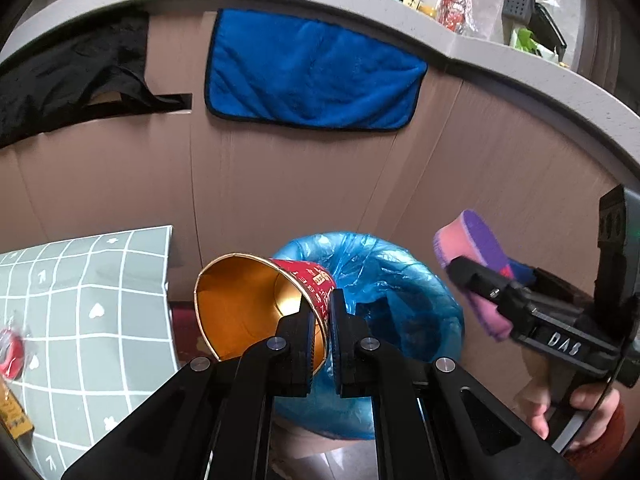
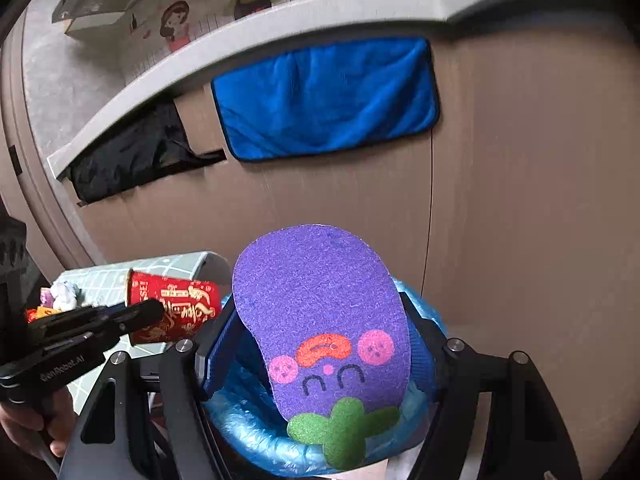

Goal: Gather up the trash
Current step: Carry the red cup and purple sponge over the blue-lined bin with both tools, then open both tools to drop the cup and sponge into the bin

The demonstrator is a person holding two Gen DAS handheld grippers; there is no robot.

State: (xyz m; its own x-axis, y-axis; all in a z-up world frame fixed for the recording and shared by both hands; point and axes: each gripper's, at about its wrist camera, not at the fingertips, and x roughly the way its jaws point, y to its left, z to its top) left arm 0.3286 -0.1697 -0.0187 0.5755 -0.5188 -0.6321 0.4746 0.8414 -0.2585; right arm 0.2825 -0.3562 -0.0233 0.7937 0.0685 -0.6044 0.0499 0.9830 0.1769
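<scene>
While both grippers hover over the bin, each carries one piece of trash. The left gripper (image 1: 322, 312) is clamped on the rim wall of a red paper cup (image 1: 256, 304), one finger inside and one outside; the cup lies tipped sideways, its gold-coloured inside facing the left wrist camera and its red outside printed with gold characters, which read more plainly in the right wrist view (image 2: 172, 310). The right gripper (image 2: 316, 344) is closed on the edges of an oval purple sponge (image 2: 320, 312), whose scouring face bears a cartoon face with two pink cheeks, a red patch and a green leaf shape at the near end; the left wrist view shows its side instead (image 1: 476, 268), a pink foam layer under the purple top. Both items are held above one trash bin lined with a blue plastic bag (image 1: 396, 280), which stands on the floor against brown cabinet fronts. One blue towel (image 1: 312, 76) and one black cloth (image 1: 76, 72) hang from the counter edge. Only the left wrist view shows the bottles (image 1: 454, 0) on the counter and much of the grey gridded tabletop (image 1: 92, 300) with a red-wrapped item (image 1: 10, 354); only the right wrist view shows cartoon figures (image 2: 176, 24) on the wall.
</scene>
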